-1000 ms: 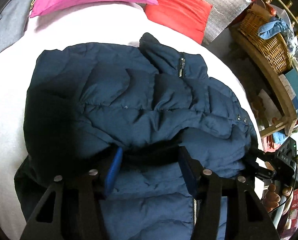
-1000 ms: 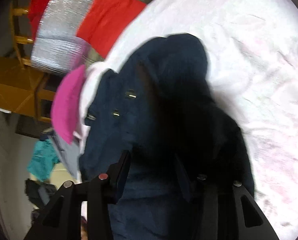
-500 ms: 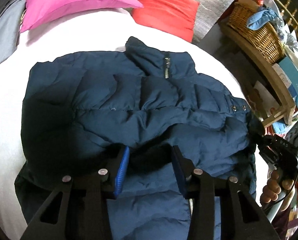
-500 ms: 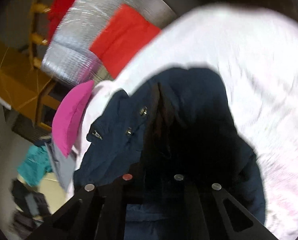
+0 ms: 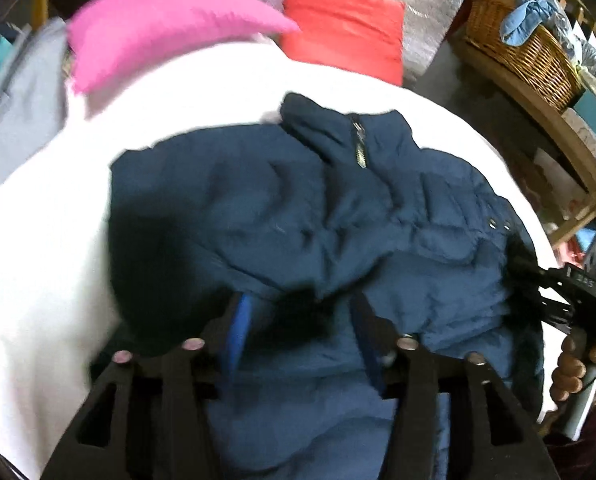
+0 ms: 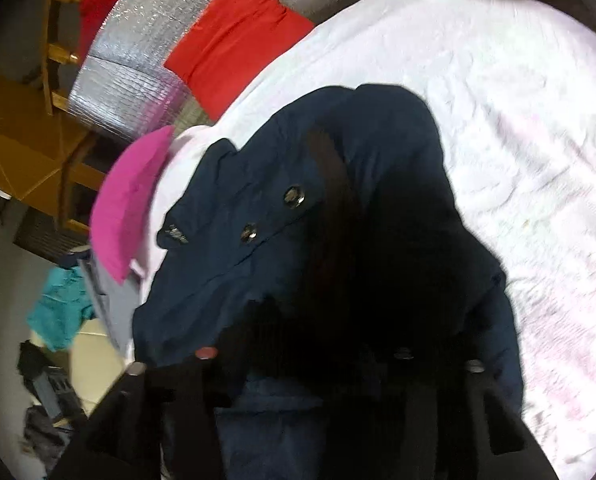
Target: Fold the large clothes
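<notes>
A navy puffer jacket [image 5: 298, 208] lies on a white bed [image 5: 45, 240], collar and zipper at the far side. My left gripper [image 5: 298, 312] holds a dark fold of the jacket's lower part between its blue-padded fingers [image 5: 239, 320]. My right gripper shows at the right edge of the left wrist view [image 5: 570, 292], held by a hand at the jacket's right side. In the right wrist view the jacket [image 6: 257, 240] with two snap buttons fills the middle. My right gripper [image 6: 306, 344] is buried in dark fabric; its fingertips are hidden.
A pink pillow [image 5: 169, 28] and a red pillow [image 5: 342, 32] lie at the head of the bed against a silver quilted panel [image 6: 145, 52]. A wooden shelf with a wicker basket [image 5: 522, 56] stands at the right. Teal clothing [image 6: 57, 312] lies on the floor.
Both grippers have carried the jacket's lower part up toward the collar. The left jaws narrowed, then widened somewhat on the fold. The right gripper sank deeper into the fabric.
</notes>
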`<state>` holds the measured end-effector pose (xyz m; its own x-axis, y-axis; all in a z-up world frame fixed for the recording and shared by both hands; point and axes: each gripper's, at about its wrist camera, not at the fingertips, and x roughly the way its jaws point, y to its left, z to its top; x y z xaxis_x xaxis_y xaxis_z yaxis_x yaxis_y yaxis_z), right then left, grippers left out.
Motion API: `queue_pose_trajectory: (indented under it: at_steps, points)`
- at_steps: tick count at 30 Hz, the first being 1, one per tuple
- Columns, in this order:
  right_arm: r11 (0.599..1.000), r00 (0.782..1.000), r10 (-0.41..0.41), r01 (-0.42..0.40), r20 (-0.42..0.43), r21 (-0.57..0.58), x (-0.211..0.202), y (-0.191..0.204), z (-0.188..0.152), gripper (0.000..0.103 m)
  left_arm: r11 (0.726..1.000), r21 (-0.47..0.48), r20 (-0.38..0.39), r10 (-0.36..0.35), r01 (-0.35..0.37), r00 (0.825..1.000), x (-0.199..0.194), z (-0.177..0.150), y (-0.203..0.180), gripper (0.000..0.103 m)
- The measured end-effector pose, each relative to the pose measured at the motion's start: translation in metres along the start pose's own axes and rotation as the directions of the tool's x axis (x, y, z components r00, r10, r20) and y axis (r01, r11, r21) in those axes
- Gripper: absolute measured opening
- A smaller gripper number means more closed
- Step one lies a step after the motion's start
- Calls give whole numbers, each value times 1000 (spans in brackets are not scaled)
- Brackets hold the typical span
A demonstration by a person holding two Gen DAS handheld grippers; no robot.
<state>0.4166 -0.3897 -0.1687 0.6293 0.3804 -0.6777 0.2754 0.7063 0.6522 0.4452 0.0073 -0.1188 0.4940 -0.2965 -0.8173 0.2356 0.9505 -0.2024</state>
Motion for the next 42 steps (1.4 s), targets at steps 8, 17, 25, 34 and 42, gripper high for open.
queue_pose_trajectory:
  at_steps: [8,17,25,34,42]
  points:
    - [1000,1000,5,-5,25,0,19,7,-7,17,989,-16,-63,149,-150,987,30,-4,27,61]
    - [969,976,-166,189,144,-163,-7,26,-16,11,985,79,-56,158,-154,986,25,-12,11,61]
    - [989,992,-130,129,2,-70,-19,8,-8,43,998,27,-26,55,-54,998,1,-7,9,61]
    - [971,994,-57,77,95,-228,-43,54,-32,42,998,48,6,-38,37,999,-1,-5,-29,61]
    - [926,987,-161,144,-21,-350,37,65,-38,40,997,81,-89,5,3,996,39,-11,-41,64]
